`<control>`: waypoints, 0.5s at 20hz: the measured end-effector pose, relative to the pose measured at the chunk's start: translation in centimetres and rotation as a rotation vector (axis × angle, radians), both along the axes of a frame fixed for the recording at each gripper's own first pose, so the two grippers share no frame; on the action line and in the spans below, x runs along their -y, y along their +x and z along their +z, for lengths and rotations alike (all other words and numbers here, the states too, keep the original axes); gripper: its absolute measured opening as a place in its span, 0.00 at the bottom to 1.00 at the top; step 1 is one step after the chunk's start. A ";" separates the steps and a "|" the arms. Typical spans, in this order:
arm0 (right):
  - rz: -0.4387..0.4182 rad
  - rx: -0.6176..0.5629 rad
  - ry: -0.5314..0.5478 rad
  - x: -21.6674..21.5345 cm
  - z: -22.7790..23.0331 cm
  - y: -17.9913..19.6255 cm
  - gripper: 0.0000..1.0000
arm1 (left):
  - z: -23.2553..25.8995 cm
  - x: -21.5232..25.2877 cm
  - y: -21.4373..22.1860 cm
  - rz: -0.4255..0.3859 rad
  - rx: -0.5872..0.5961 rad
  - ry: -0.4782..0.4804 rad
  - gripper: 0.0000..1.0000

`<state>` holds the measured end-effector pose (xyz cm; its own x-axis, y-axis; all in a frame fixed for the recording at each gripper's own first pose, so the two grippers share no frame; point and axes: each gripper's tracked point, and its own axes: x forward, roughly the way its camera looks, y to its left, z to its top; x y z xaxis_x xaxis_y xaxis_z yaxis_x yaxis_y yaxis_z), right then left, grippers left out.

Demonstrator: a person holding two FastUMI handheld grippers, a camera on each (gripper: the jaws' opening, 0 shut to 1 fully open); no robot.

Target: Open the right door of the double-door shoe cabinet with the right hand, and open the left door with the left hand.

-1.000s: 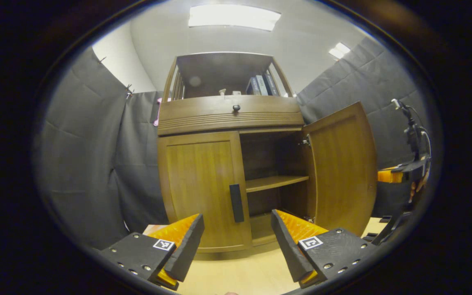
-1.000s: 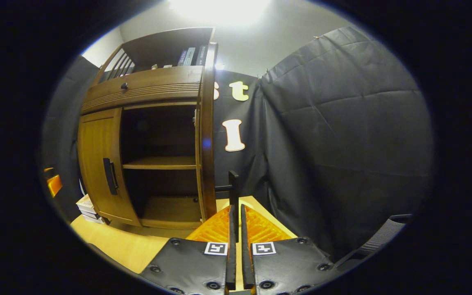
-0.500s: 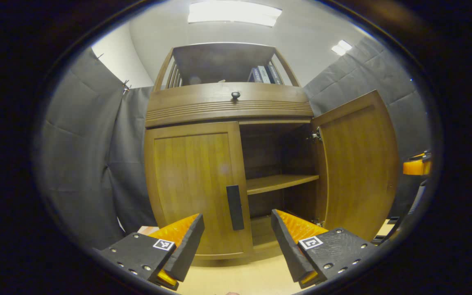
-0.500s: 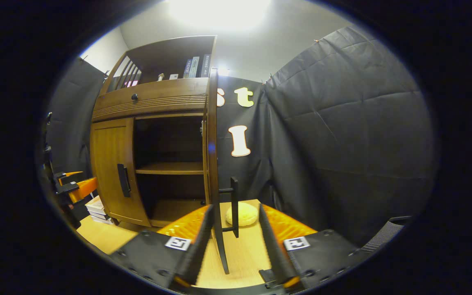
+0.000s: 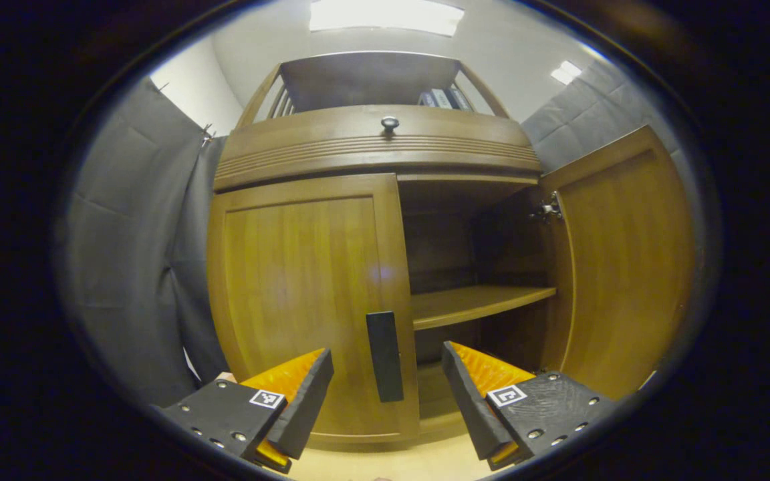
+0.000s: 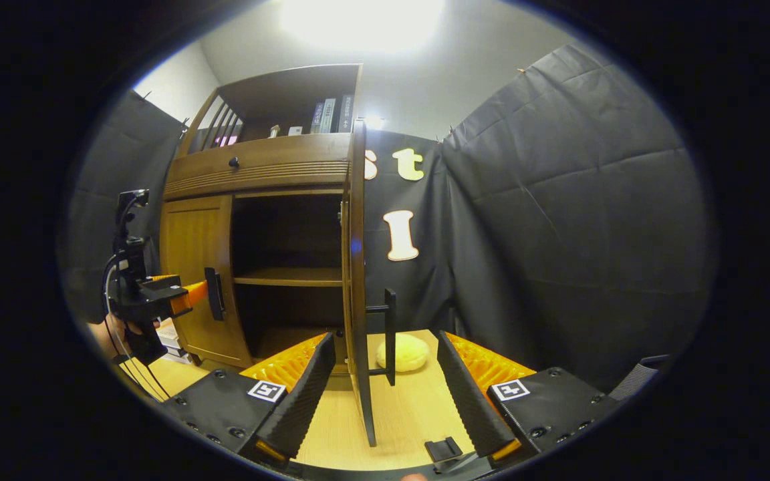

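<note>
One door down: the right door of the shoe cabinet now stands wide open.
My right gripper has spread its jaws and released that door's handle; my left gripper, jaws open and empty, has closed in on the shut left door, its handle between them.

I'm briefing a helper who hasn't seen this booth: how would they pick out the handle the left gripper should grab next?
Find the wooden shoe cabinet with a drawer band above two lower doors. Its right door hangs open; the left door is shut. On that shut door's inner edge is the handle, a dark upright bar, directly ahead between the open fingers of the left gripper; the drawer has a small round knob instead.
</note>
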<state>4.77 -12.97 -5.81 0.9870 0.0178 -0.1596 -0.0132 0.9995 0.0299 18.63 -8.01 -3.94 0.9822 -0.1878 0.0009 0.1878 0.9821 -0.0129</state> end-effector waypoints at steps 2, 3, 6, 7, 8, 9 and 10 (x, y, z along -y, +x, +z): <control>0.006 -0.008 0.010 -0.2 -0.2 0.2 0.96 | -0.7 -0.1 1.4 0.015 -0.008 0.001 0.94; 0.007 -0.011 0.014 -0.3 -0.3 0.3 0.96 | -1.0 0.0 2.1 0.021 -0.015 -0.002 0.95; 0.013 -0.026 0.018 -0.6 -0.9 0.6 0.96 | -1.8 0.3 3.6 0.020 -0.044 -0.030 0.96; 0.016 -0.031 0.021 -0.8 -1.1 0.6 0.96 | -2.3 0.2 3.7 0.018 -0.048 -0.037 0.96; 0.021 -0.036 0.023 -1.1 -1.3 0.6 0.96 | -2.7 0.2 4.2 0.010 -0.055 -0.040 0.96; 0.027 -0.041 0.024 -1.4 -1.3 0.7 0.96 | -3.1 0.3 4.7 0.010 -0.063 -0.038 0.96; 0.034 -0.043 0.021 -1.8 -1.4 0.7 0.96 | -3.5 0.3 5.2 0.008 -0.074 -0.032 0.96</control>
<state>5.44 -11.13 -7.22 0.9779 0.0554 -0.2015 -0.0458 0.9976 0.0519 23.83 -8.30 -7.41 0.9813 -0.1809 -0.0660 0.1772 0.9825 -0.0579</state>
